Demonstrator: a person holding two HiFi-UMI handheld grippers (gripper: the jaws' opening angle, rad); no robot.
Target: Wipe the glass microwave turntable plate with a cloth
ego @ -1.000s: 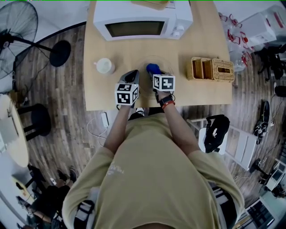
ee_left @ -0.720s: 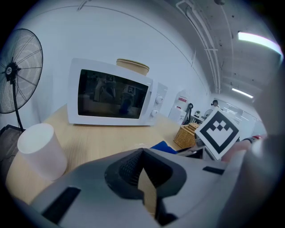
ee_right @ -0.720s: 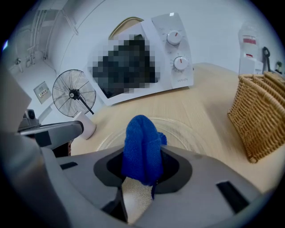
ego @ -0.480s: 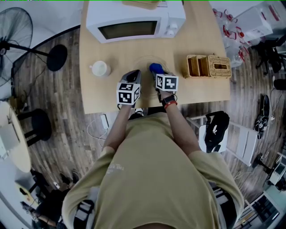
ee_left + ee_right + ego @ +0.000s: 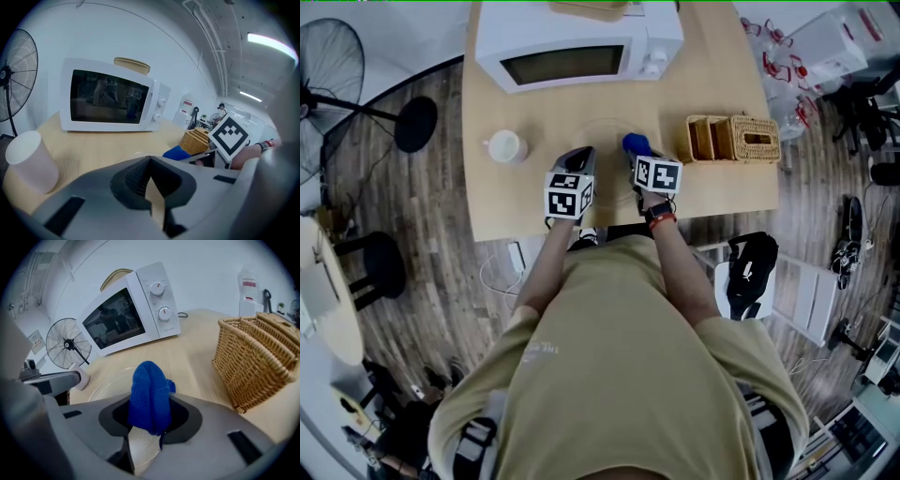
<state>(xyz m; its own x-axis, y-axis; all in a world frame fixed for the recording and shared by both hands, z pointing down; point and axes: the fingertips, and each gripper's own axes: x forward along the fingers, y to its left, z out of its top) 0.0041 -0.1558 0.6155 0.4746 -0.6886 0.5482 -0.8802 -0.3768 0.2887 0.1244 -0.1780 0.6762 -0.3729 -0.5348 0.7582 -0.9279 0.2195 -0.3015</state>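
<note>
One blue cloth point(image 5: 149, 394) clamped in right gripper point(image 5: 146, 430) jaws, left gripper point(image 5: 149, 176) jaws together, one plate point(image 5: 108, 383)

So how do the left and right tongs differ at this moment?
The right tongs clamp a blue cloth; the left tongs are closed with nothing visible between them. The right tongs reach over the glass plate; the left tongs sit beside its left edge. Both point toward the microwave.
</note>
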